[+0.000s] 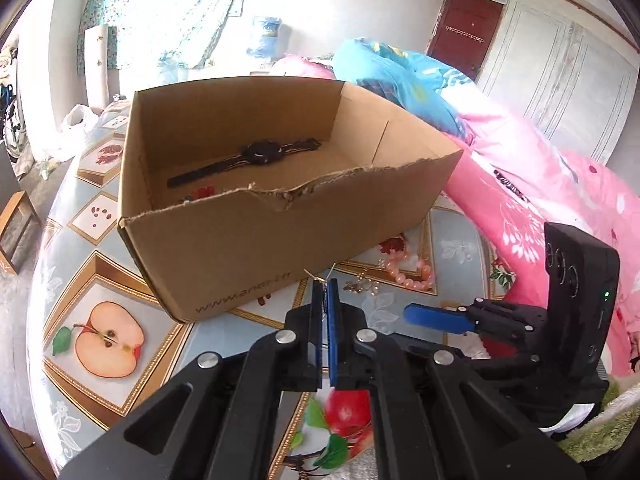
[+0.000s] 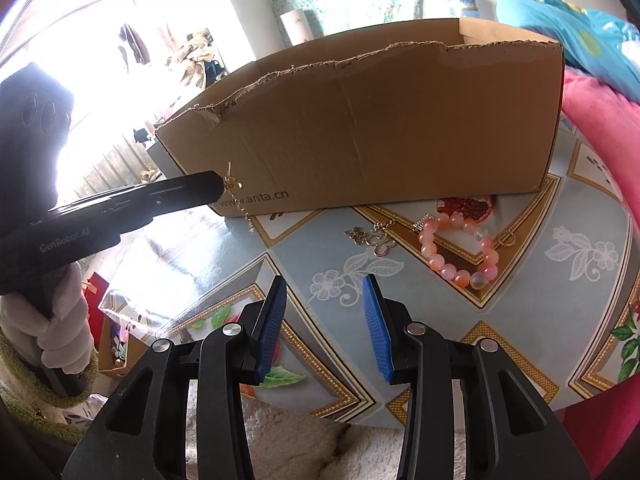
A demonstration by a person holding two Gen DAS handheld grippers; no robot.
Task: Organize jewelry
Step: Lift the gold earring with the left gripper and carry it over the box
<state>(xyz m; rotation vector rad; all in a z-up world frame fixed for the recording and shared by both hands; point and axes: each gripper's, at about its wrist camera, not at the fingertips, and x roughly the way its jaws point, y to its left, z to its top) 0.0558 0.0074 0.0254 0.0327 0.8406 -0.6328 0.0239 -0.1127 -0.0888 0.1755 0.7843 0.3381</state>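
cardboard box (image 1: 256, 248): plain brown, dark printed lettering low on its front wall
watch (image 1: 256, 154): black, lay on the brown box floor
beaded bracelet (image 2: 464, 254): pink and peach beads, one or two paler and translucent
thin chain (image 2: 234, 186): gold, hung from the left hand-held gripper (image 1: 326, 292)
small trinkets (image 2: 370, 238): gold and silver
surface (image 2: 224, 256): pale blue-grey cloth with white lace-like flowers, gold-bordered panels showing a halved apple, a red apple, a pomegranate
left hand-held gripper: black body, blue pads
right hand-held gripper (image 2: 326, 292): black body, ribbed blue pads
quilt (image 1: 520, 168): bright pink with white flowers
second quilt (image 1: 396, 76): turquoise, yellow marks
door (image 1: 464, 28): dark red-brown
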